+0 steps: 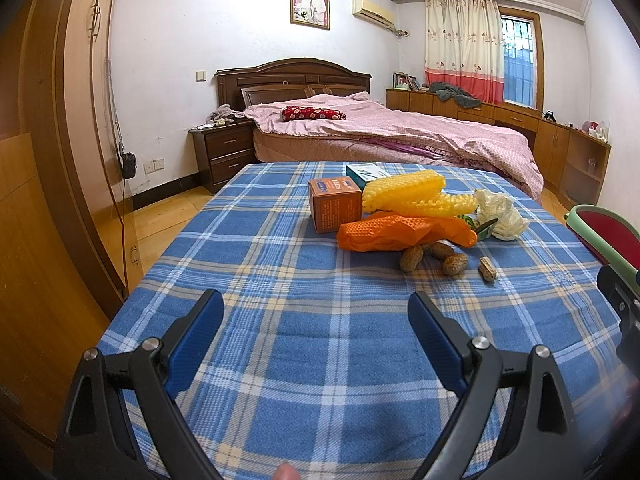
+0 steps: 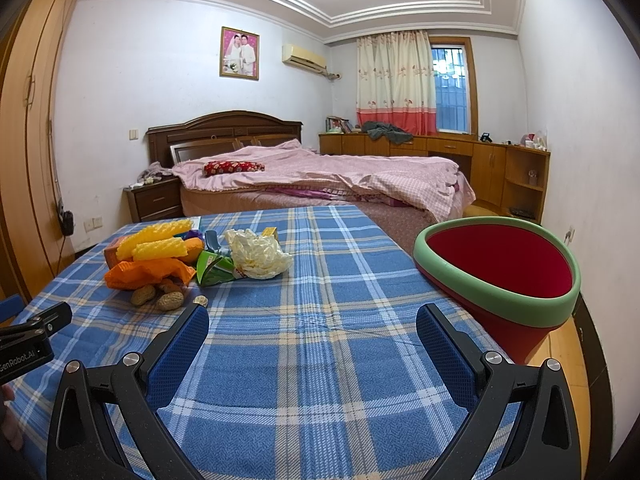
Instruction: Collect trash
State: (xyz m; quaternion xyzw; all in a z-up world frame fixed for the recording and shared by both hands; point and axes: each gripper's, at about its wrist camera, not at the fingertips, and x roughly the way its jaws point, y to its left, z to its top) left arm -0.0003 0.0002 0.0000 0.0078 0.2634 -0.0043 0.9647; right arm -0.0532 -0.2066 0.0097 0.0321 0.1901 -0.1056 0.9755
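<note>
Bed (image 1: 384,128), nightstand (image 1: 222,152), wall portrait (image 1: 310,0), curtain (image 1: 464,48), wardrobe (image 1: 60,120).

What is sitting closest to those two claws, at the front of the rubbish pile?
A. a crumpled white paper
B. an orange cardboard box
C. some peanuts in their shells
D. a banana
C: the peanuts lie at the pile's near edge, in front of the orange foam net.

Bright, sharp; fisheye warp w/ vignette

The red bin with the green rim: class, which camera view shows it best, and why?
The right wrist view: the bin shows its whole rim and its red inside at the table's right edge. The left wrist view catches only a cropped sliver at its frame's edge.
</note>
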